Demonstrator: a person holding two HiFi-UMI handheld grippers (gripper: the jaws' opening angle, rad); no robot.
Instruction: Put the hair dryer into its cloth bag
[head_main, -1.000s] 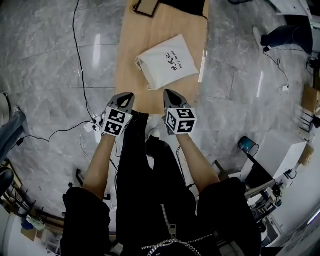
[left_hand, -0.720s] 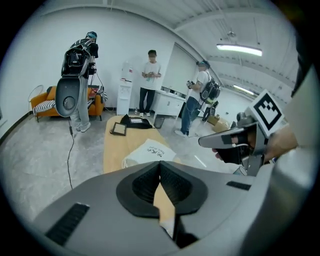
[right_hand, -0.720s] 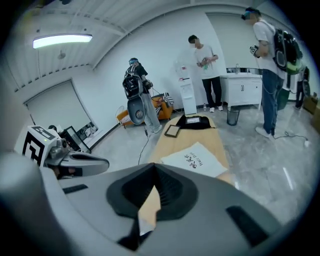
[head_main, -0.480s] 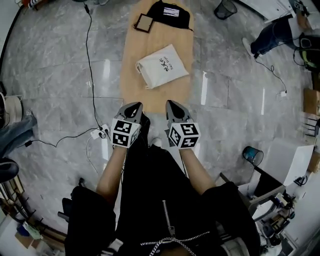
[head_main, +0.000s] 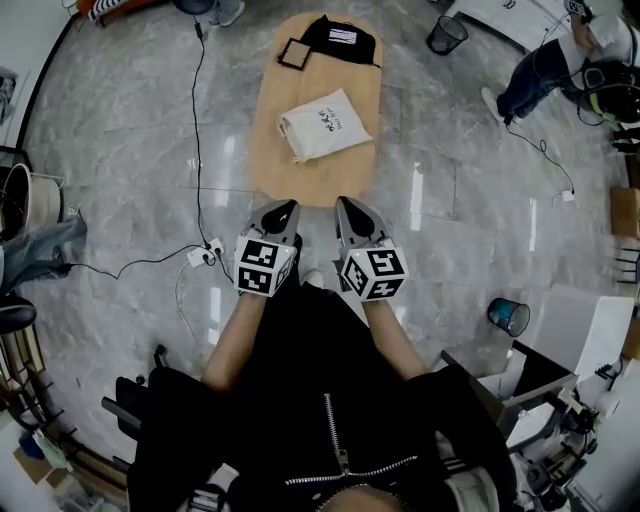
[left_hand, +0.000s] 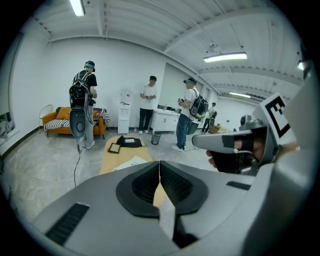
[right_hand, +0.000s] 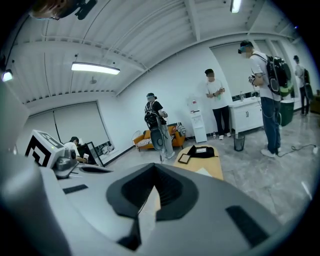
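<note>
A white cloth bag (head_main: 322, 123) with dark print lies flat in the middle of a low oval wooden table (head_main: 275, 160). My left gripper (head_main: 283, 212) and right gripper (head_main: 350, 210) hang side by side in the air short of the table's near end, both pointing toward it. Each is shut with nothing between its pads. In the left gripper view the shut jaws meet at the left gripper (left_hand: 159, 169), with the bag (left_hand: 131, 162) beyond. The right gripper (right_hand: 154, 172) shows the same in the right gripper view. I cannot make out a hair dryer.
A black fabric item (head_main: 343, 40) and a small dark framed square (head_main: 292, 53) lie at the table's far end. Cables and a power strip (head_main: 200, 252) trail on the marble floor at left. Several people stand around, one (left_hand: 85, 105) near an orange sofa (left_hand: 55, 121). Bins (head_main: 447, 35) stand nearby.
Both grippers have risen together, still shut. The view has pulled up and back, so the table and bag look smaller and farther away.
</note>
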